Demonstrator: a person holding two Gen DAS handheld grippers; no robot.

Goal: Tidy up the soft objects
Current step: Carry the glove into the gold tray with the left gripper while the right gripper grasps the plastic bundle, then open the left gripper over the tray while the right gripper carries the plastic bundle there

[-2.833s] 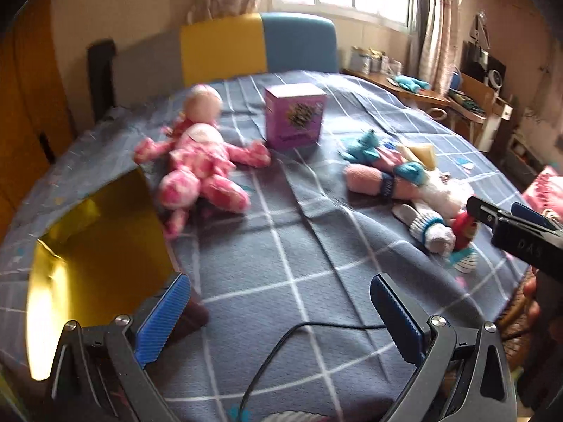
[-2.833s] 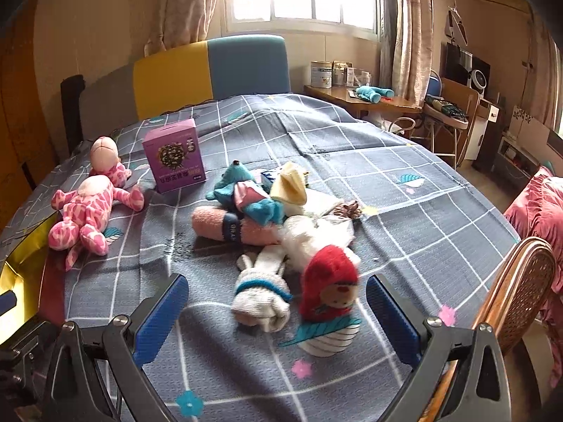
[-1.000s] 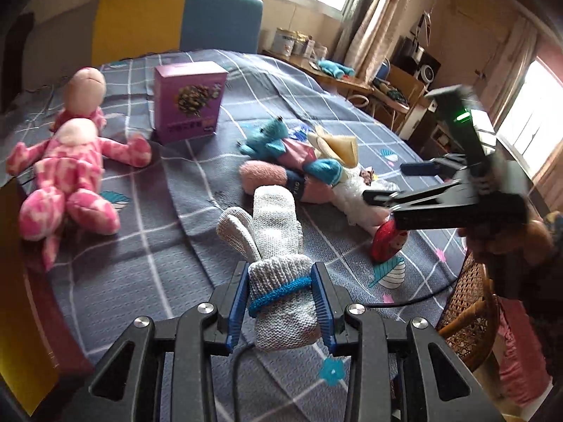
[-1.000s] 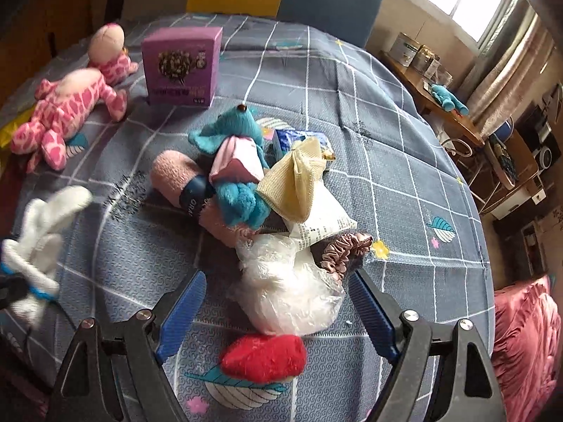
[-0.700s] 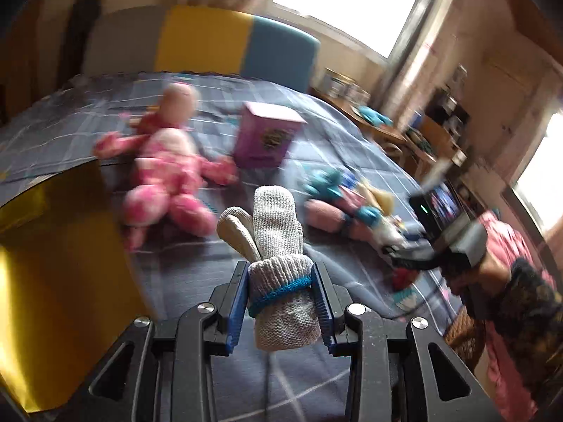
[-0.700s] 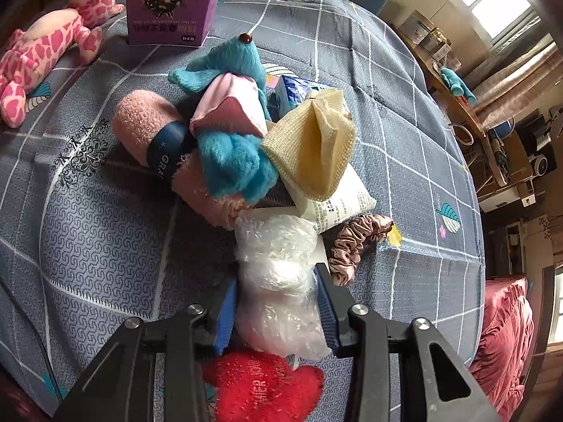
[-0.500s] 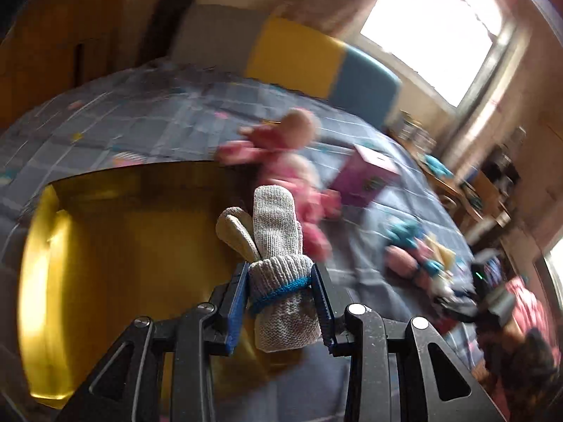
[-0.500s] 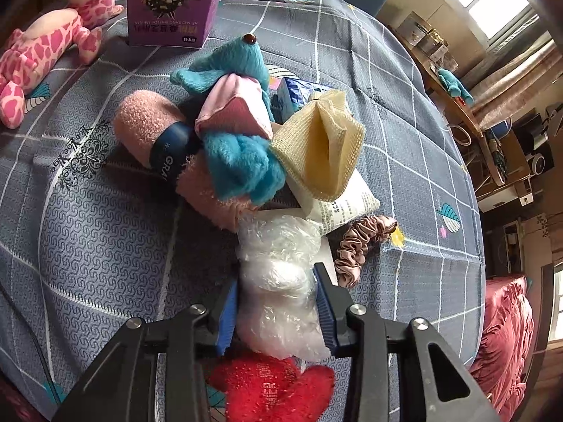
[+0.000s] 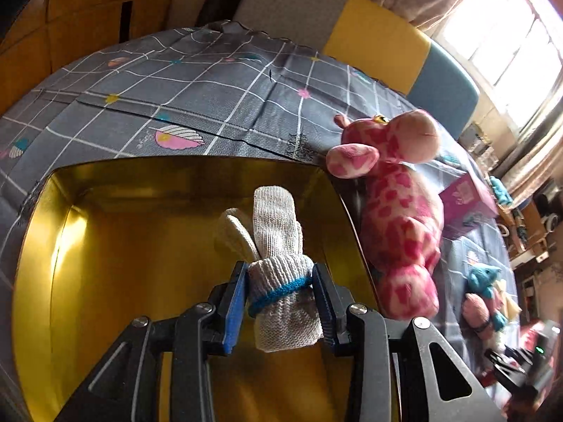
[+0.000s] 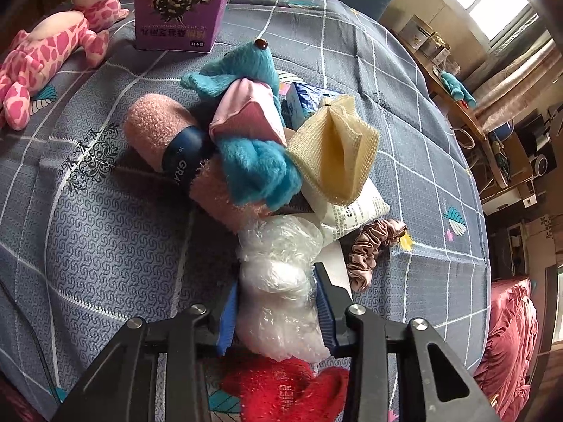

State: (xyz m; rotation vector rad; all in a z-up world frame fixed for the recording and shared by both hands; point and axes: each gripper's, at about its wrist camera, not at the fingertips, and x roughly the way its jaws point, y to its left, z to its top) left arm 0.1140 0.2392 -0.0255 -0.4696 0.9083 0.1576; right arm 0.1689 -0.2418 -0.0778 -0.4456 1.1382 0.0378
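A bundle of grey knitted gloves (image 9: 276, 218) tied with a blue band sits between the blue pads of my left gripper (image 9: 278, 276), which hangs over the gold tray (image 9: 133, 246). Its jaws are opening, though the pads still touch the bundle. In the right wrist view, my right gripper (image 10: 276, 281) is shut on a clear plastic bag of white stuffing (image 10: 281, 242) at the near end of the soft pile. A red knitted item (image 10: 281, 390) lies just under that gripper.
A pink spotted giraffe plush (image 9: 401, 218) lies against the tray's right rim, a purple box (image 10: 183, 3) beyond it. The pile holds a blue plush (image 10: 253, 165), a pink rolled towel (image 10: 155, 130), a yellow mesh cloth (image 10: 334, 154) and a pink scrunchie (image 10: 369, 246).
My left gripper carried the gloves leftward from over the cloth to above the gold tray. My right gripper sank onto the plastic bag and shut on it.
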